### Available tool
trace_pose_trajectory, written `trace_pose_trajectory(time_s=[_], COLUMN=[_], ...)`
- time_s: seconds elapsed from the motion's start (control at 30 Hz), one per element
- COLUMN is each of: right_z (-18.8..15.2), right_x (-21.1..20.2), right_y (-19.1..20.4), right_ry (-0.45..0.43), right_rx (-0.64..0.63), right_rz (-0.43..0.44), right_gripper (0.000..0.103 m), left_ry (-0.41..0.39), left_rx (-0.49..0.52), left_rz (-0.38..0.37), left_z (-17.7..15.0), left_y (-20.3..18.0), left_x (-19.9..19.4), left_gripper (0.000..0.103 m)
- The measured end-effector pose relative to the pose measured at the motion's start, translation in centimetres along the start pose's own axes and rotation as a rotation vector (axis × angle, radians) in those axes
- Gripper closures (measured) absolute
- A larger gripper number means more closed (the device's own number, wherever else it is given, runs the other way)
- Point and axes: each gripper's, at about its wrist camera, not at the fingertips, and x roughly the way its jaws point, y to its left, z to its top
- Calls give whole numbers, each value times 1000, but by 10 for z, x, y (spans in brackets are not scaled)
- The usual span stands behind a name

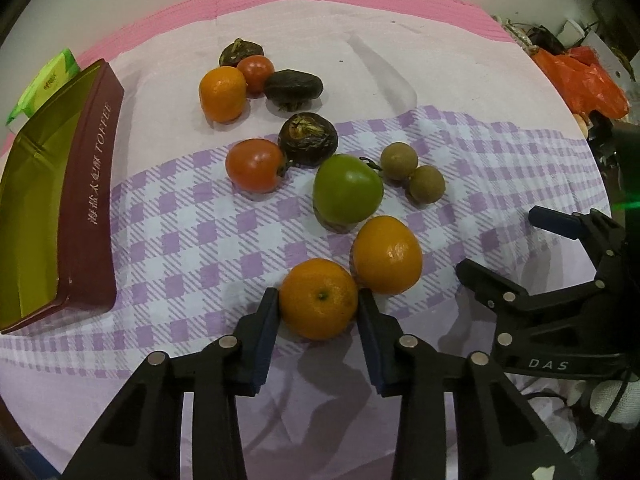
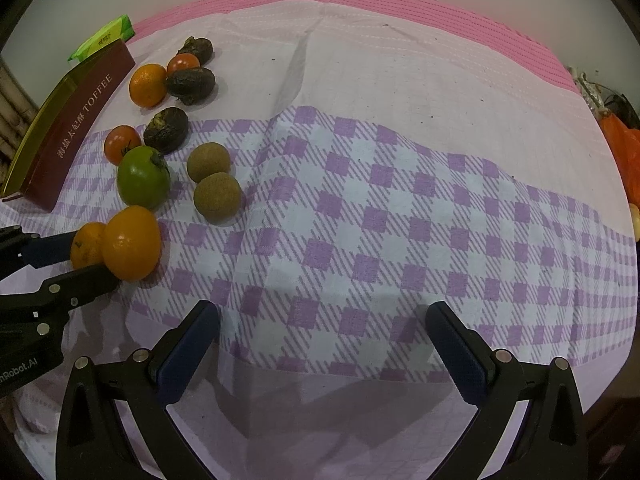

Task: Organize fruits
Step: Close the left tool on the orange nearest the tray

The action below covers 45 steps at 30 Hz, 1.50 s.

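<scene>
Two blue-padded fingers of the left gripper (image 1: 318, 304) pinching one orange (image 1: 318, 299), one pad on each flank, navel dimple facing the camera, fruit resting on the checked cloth (image 1: 192, 240). Touching that orange on its right, a second orange (image 1: 387, 255), pressed close against the right-hand finger's tip.

From left to right across the left wrist view: maroon toffee box (image 1: 90, 200) lying open along the left edge, gold inside, green packet (image 1: 48, 80) behind it. Wide stretch of bare cloth between box and gripped orange. Beyond, near the far side, a cluster: third orange (image 1: 222, 94), small red tomato (image 1: 256, 74), two dark wrinkled fruits (image 1: 294, 87) around them. Nearer, a second red tomato (image 1: 255, 165) touching a third dark fruit (image 1: 308, 139), then one green fruit (image 1: 347, 190) just beyond the two near oranges, then two brown round fruits (image 1: 399, 160) touching each other.

Count: three oranges, two red tomatoes, three dark fruits, one green, two brown.

Right gripper (image 2: 322, 344) with fingers spread wide, nothing between them, over open checked cloth well clear of every fruit. Pink mat (image 2: 400, 4) edging the far side; orange plastic bag (image 1: 580, 80) past the right edge.
</scene>
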Motion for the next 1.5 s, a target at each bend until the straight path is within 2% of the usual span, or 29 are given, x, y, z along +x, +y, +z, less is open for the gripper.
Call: trace_pose_trajectory(time_s=[0.23, 0.27, 0.33, 0.5, 0.7, 0.8, 0.97, 1.37, 1.5], right_z=[0, 0, 0, 0, 0, 0, 0, 1, 1], right_x=[0, 0, 0, 0, 0, 0, 0, 0, 0], right_y=[-1, 0, 0, 0, 1, 1, 1, 0, 0], right_ry=[-1, -1, -1, 0, -1, -1, -1, -3, -5], right_rx=[0, 1, 1, 1, 1, 1, 2, 3, 2], right_rz=[-2, -2, -3, -3, -5, -5, -7, -9, -10], right_gripper=[0, 0, 0, 0, 0, 0, 0, 0, 0], left_ry=[-24, -34, -59, -109, -61, -60, -83, -31, -26], left_rx=[-11, -16, -31, -58, -52, -52, -71, -45, -47], left_rz=[-7, -4, -7, 5, -24, -22, -3, 6, 1], left_z=[-3, -1, 3, 16, 14, 8, 14, 27, 27], left_y=[8, 10, 17, 39, 42, 45, 52, 51, 52], left_x=[-17, -22, -34, -53, -35, -31, -30, -2, 3], left_gripper=[69, 70, 79, 79, 77, 64, 57, 56, 61])
